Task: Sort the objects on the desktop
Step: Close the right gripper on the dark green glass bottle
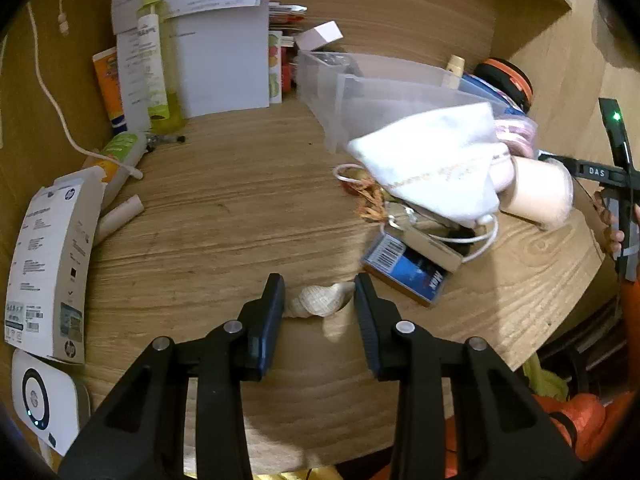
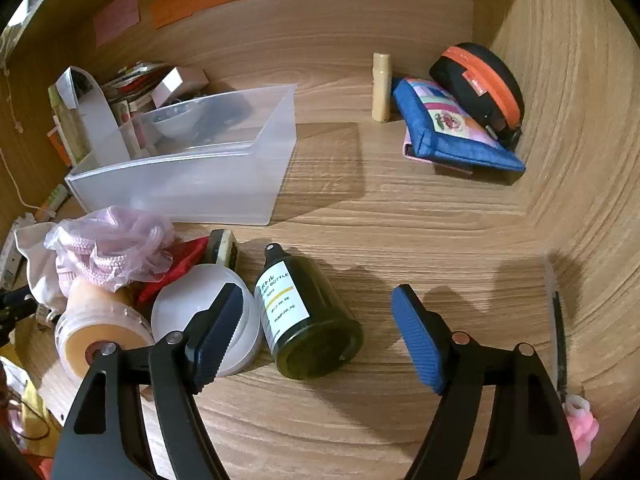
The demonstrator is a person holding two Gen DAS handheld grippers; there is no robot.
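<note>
My left gripper (image 1: 319,285) is open, its fingertips on either side of a small pale seashell (image 1: 318,300) that lies on the wooden desk. A clear plastic bin (image 1: 384,92) stands behind it; it also shows in the right wrist view (image 2: 200,176). My right gripper (image 2: 318,300) is open and empty over the desk. A dark green bottle (image 2: 308,320) with a white label lies on its side between its fingers, nearer the left one. A white round lid (image 2: 192,308) sits beside the left finger.
A white cloth pouch (image 1: 436,164), a blue box (image 1: 408,272), a cable and a tape roll (image 2: 100,340) are heaped by the bin. Papers, tubes and an HP box (image 1: 48,264) line the left. A blue pouch (image 2: 448,128) and black-orange case (image 2: 480,88) sit far right.
</note>
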